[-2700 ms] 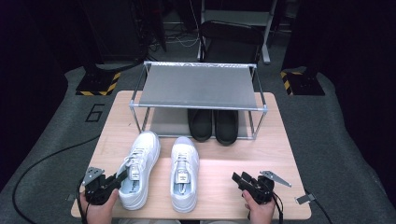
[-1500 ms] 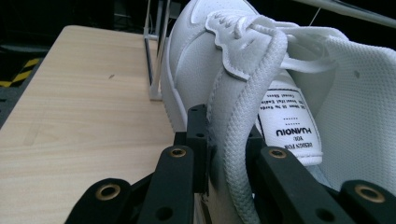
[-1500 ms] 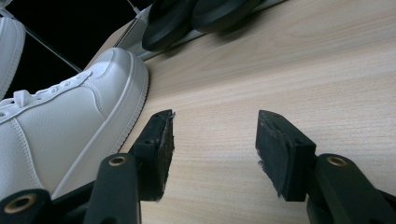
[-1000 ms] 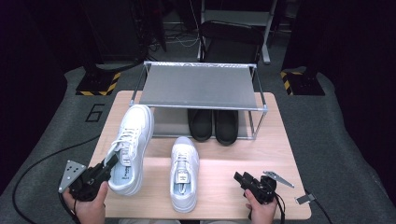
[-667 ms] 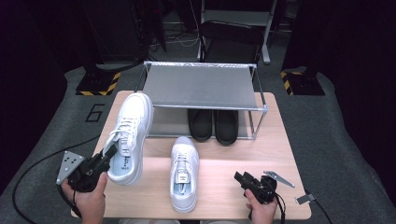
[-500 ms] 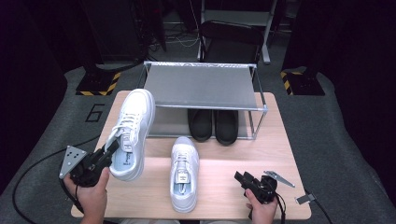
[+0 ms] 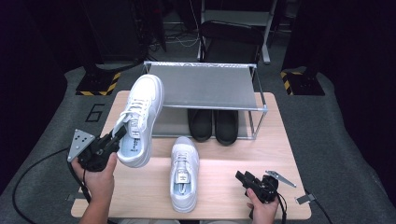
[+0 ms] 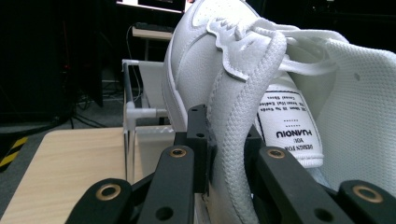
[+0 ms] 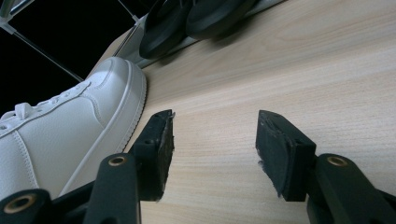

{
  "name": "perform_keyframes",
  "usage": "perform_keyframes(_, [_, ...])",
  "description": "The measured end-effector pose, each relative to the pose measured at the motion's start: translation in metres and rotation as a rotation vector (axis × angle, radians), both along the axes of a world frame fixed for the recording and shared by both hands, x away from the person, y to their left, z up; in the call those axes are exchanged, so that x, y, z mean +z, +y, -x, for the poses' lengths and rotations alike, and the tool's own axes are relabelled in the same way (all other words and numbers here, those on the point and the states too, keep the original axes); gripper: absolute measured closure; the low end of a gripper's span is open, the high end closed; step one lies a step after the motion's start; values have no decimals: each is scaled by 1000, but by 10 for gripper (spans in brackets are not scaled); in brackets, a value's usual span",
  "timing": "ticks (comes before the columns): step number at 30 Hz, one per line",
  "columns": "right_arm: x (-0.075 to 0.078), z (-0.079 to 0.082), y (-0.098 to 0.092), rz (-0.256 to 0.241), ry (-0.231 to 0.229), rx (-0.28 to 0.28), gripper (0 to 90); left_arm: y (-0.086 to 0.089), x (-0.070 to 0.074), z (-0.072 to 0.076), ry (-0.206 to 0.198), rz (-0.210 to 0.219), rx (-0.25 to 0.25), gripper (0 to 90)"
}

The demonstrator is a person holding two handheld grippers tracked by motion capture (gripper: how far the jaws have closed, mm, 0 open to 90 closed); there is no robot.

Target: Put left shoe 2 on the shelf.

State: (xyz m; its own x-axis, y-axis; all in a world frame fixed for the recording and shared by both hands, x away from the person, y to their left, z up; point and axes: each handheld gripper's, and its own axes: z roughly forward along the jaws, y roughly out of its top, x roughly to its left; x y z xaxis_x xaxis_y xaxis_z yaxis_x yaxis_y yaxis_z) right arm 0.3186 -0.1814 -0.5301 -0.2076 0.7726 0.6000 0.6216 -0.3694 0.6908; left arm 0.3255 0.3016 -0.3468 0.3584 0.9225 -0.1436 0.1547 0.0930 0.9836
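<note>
Lifted clear of the table since moments ago, a white sneaker [image 7: 138,119] now hangs in the air at the front left corner of the metal shoe rack [image 7: 204,85], toe toward the rack's top shelf. The left gripper [image 7: 113,138] pinches its heel collar, jaws pressed on the padded rim. Its mate [image 7: 183,172] lies flat on the wooden table [image 7: 224,184]. The right gripper [image 7: 243,177] rests low on the table, jaws spread and empty. Black shoes [image 7: 214,125] sit under the shelf.
</note>
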Motion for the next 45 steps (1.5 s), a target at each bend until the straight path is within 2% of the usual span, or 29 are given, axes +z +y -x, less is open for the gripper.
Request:
perform_keyframes(3, [-1,-1,-1,3,-13,-2,465,-5,5,-6,-10,-4,-4,810])
perform_keyframes(6, [-1,0,-2,-5,-3,-3,465,-10,10,-13,-14,-4,-9,810])
perform_keyframes(28, [-3,2,-8,-9,-4,-17,464,-32,23,-51,-23,8,-29,810])
perform_keyframes(36, [-3,4,-11,-15,-2,-31,464,-42,30,-67,-33,25,-42,810])
perform_keyframes(45, [-4,5,-15,-13,-4,-38,464,-57,40,-85,-42,16,-49,811])
